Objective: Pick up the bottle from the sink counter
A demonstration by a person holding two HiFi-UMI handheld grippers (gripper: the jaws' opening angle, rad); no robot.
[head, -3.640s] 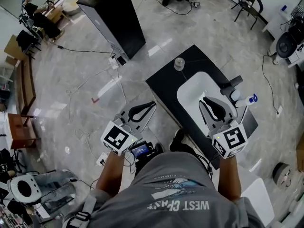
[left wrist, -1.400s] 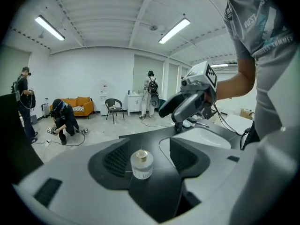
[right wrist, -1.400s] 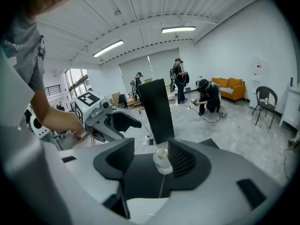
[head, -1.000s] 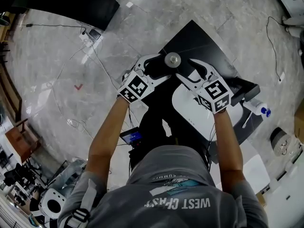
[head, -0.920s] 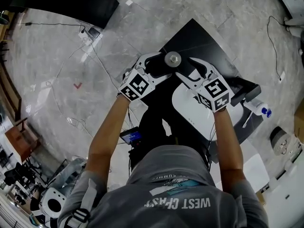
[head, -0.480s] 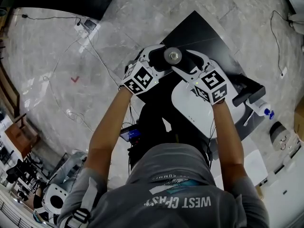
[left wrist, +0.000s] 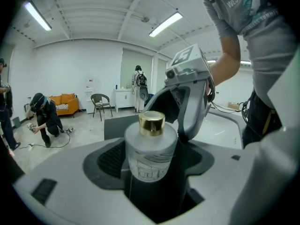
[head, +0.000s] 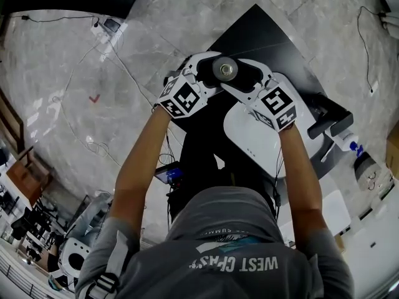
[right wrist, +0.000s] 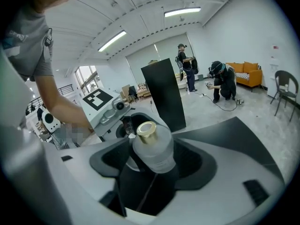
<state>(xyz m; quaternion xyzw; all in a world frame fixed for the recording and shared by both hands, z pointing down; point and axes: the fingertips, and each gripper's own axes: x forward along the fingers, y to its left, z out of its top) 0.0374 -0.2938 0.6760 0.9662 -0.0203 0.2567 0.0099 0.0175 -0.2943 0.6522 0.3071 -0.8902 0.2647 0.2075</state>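
My left tool [head: 209,73] has its jaws spread wide, and the frosted bottle [head: 224,69] stands in the gap between them. In the left gripper view I see the bottle [left wrist: 151,146] with its gold cap [left wrist: 151,123] dead centre, with a sliver of space on either side, so the pads are not pressing on it. My right tool [head: 240,78] comes in from the opposite side with its jaws just as wide, around the same bottle [right wrist: 153,149]. There too the dark pads stand clear of the glass. The two tools face each other, so each camera catches the other's marker cube just behind the bottle. The bottle is upright on the black desk [head: 274,39], near the desk's far left edge and just beyond the white basin [head: 252,136]. Nothing is clamped on either side. Off to the right, beside the basin, a small white dispenser with a blue tip [head: 346,144] lies well apart from both tools. The grey marble floor [head: 75,123] around the desk is strewn with cables
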